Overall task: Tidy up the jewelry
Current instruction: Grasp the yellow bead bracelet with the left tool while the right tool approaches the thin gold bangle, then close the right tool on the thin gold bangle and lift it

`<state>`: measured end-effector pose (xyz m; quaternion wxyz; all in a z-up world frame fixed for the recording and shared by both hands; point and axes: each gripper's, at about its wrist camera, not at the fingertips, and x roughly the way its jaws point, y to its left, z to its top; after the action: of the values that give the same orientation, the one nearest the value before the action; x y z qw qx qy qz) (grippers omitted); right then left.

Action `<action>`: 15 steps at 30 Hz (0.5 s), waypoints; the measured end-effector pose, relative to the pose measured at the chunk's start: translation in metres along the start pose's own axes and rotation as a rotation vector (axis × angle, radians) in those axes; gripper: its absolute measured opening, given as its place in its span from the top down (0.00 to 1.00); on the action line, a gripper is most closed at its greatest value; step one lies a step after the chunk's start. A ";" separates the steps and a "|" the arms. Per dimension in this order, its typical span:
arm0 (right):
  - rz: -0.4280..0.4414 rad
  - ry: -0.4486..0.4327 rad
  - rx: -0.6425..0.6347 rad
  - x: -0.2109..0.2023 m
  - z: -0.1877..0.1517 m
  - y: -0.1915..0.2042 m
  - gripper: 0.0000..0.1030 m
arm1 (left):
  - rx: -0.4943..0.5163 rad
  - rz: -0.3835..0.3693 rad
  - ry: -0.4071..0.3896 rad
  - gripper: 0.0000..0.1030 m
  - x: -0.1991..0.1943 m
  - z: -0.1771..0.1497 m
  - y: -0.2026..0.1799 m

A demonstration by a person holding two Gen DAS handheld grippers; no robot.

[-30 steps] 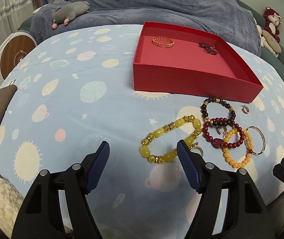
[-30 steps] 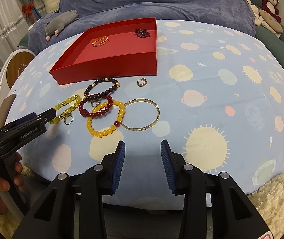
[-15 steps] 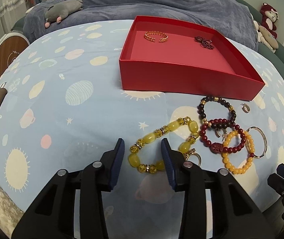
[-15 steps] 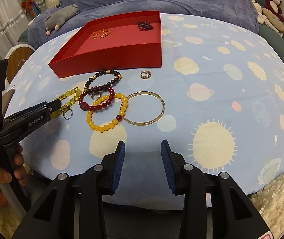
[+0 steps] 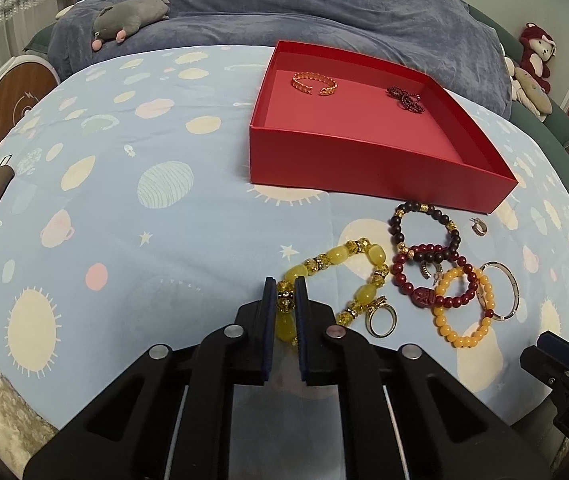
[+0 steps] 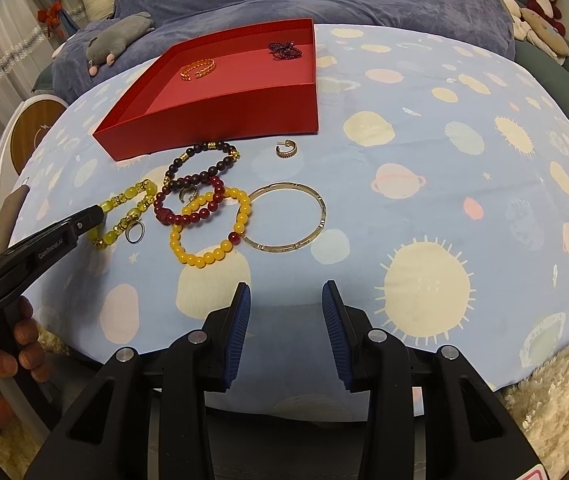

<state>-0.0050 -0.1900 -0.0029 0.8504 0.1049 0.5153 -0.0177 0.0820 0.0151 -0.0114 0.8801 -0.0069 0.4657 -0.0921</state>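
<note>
My left gripper (image 5: 284,286) is shut on the near side of the yellow bead bracelet (image 5: 340,256), which lies on the table; it also shows in the right wrist view (image 6: 124,216). Beside it lie a small ring (image 5: 381,320), a dark bead bracelet (image 5: 424,224), a red bead bracelet (image 5: 432,276), an orange bead bracelet (image 5: 464,308), a metal bangle (image 6: 288,218) and a small hoop earring (image 6: 285,149). The red tray (image 5: 376,168) holds a gold cuff (image 5: 315,83) and a dark red beaded piece (image 5: 406,98). My right gripper (image 6: 286,298) is open and empty near the table's front edge.
The table wears a light blue cloth with planets and suns (image 5: 124,200). A blue-covered sofa (image 5: 324,8) with a grey plush toy (image 5: 130,16) stands behind. A fluffy cream rug (image 6: 556,372) lies below the table edge. A round wooden-faced object (image 5: 20,100) is at left.
My left gripper moved forward to the yellow bead bracelet and closed from wide open onto its near beads. My right gripper stayed open and edged slightly closer to the jewelry.
</note>
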 end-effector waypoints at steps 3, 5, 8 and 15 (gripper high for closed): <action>-0.003 -0.006 0.003 0.001 0.002 -0.001 0.64 | -0.018 -0.002 -0.010 0.91 -0.006 0.001 0.004; -0.004 -0.006 0.006 0.004 0.005 -0.002 0.64 | -0.026 0.003 -0.008 0.91 -0.006 0.000 0.007; -0.010 0.001 0.002 0.010 0.010 -0.003 0.64 | -0.036 0.012 0.005 0.91 -0.005 -0.002 0.010; -0.016 0.019 -0.028 0.027 0.018 0.002 0.64 | -0.029 0.016 0.017 0.91 -0.002 -0.004 0.010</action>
<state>0.0237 -0.1892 -0.0180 0.8467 0.0893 0.5242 -0.0162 0.0789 0.0252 -0.0129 0.8766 -0.0151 0.4746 -0.0782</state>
